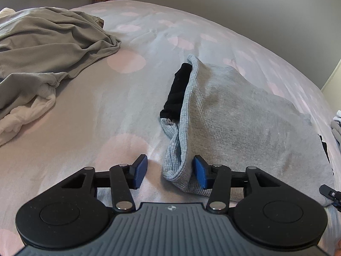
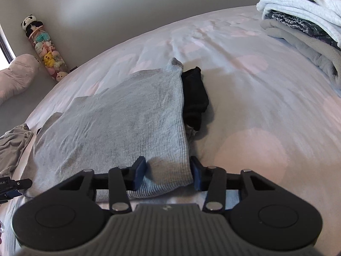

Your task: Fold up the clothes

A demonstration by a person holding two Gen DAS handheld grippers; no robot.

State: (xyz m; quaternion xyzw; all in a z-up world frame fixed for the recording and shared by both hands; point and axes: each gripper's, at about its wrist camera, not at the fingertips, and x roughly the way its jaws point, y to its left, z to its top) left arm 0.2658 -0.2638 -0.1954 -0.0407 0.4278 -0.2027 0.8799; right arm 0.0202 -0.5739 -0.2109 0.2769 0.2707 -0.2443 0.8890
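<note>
One grey ribbed garment [image 1: 234,117] lies half-folded mid-frame; my left fingers [image 1: 170,170] and right fingers [image 2: 168,171] straddle its near corners, gaping, unpinched. Crumpled taupe clothes [image 1: 49,42] upper left wait; a folded stack [image 2: 302,21] sits upper right.

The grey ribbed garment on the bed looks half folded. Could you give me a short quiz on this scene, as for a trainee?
1. True or false: the grey ribbed knit garment lies on a pink-spotted bedsheet.
2. What shows at the garment's edge? A) a black fabric item B) a red towel C) a blue cap
3. Fill in: in the right wrist view, the folded stack of clothes sits at the upper ___ corner.
Key: 1 true; 2 A; 3 right.
</note>
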